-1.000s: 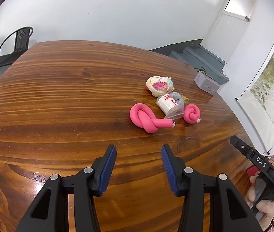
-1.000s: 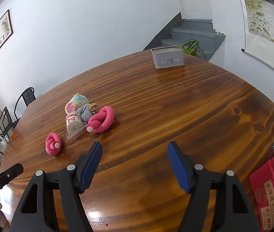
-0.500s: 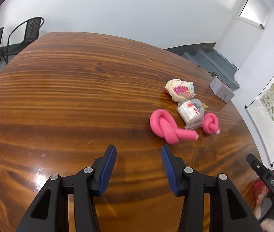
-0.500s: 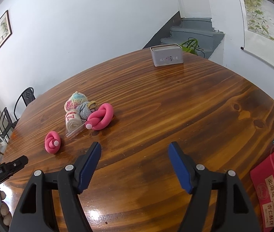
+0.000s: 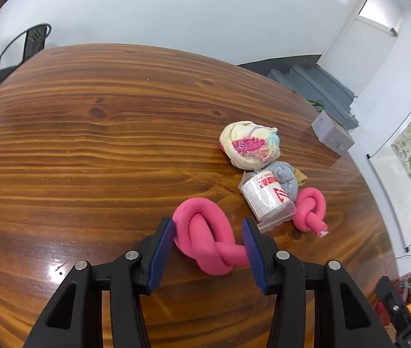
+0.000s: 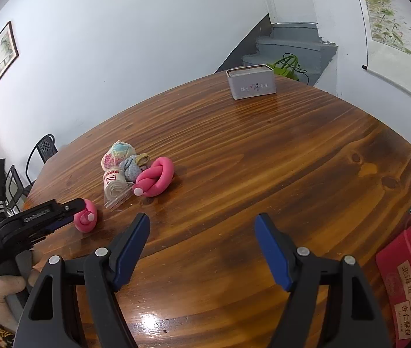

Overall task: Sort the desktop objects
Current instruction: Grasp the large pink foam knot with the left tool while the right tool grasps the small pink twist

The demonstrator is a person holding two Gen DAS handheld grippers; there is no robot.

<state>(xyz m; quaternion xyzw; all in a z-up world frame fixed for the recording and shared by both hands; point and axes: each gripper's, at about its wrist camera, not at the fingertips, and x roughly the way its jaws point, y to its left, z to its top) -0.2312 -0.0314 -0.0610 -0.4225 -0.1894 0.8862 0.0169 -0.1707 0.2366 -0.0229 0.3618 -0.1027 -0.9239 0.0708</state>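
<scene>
A pink foam tube tied in a knot (image 5: 205, 232) lies on the wooden table (image 5: 89, 145), between the blue pads of my open left gripper (image 5: 208, 226). Its tail reaches the right pad. In the right wrist view the same knot (image 6: 88, 219) sits at the left gripper's tip (image 6: 72, 207). Just beyond lie a white roll in a clear bag (image 5: 266, 197), a grey sock ball (image 5: 286, 178), a multicoloured sock ball (image 5: 249, 145) and a second pink knot (image 5: 311, 208). My right gripper (image 6: 202, 221) hangs open over bare wood, nearer than that second knot (image 6: 156, 179).
A grey rectangular box (image 6: 251, 82) stands near the table's far edge. Black chairs (image 5: 25, 43) sit past the far left corner. A red packet (image 6: 402, 290) lies off the table at the right. A hand (image 6: 5, 293) grips the left tool's handle.
My left gripper has moved forward and right across the table until its open fingers stand either side of the nearer pink knot. The right gripper has hardly shifted.
</scene>
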